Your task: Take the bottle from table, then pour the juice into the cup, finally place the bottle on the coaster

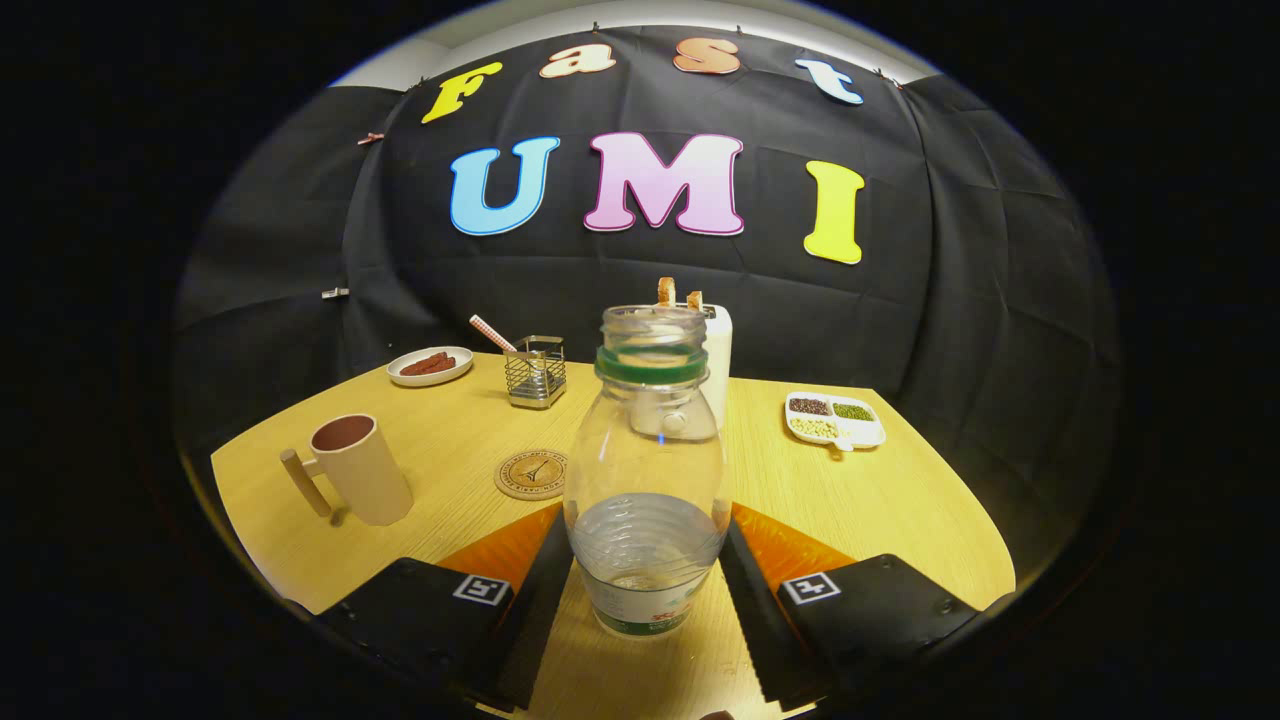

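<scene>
Upright between the two fingers of the gripper (647, 590) stands the clear bottle (647, 470), uncapped, a little liquid low in it; both fingers press its lower sides. Ahead and left of it the round coaster (531, 474) lies bare, and further left stands the cup (358, 469), handle outward, near the table (870, 500) edge. Beyond sit a wire holder (535, 371), a plate of sausages (430, 366), a toaster (714, 365) and a divided dish of beans (835, 419). Open tabletop lies between cup and coaster.
</scene>
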### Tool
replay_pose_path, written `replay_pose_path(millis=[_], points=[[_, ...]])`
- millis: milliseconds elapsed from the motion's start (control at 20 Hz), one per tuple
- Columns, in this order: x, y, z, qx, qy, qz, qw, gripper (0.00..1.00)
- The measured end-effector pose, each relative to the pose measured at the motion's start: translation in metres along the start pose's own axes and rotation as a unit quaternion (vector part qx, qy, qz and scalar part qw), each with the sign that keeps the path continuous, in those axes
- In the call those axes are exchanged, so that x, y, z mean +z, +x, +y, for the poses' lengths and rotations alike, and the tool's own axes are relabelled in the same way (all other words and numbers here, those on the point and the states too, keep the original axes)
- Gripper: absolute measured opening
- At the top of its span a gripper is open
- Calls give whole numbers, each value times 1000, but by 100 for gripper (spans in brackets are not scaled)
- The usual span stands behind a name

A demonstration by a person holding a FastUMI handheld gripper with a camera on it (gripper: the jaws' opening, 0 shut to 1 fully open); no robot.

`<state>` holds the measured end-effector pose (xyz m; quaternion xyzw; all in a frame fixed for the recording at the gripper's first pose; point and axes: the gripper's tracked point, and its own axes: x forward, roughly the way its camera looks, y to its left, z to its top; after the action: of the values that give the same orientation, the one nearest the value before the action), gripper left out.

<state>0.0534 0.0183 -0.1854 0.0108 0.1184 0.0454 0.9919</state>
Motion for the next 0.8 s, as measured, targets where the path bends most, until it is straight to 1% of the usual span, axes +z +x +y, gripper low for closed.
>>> replay_pose_path(millis=[200,450,550,800], points=[[1,-1,1,7,-7,0,1000,80],[8,-3,7,25,-34,4,999,74],[19,-4,9,26,-47,1,999,74],[61,-3,24,25,-103,-14,994,74]])
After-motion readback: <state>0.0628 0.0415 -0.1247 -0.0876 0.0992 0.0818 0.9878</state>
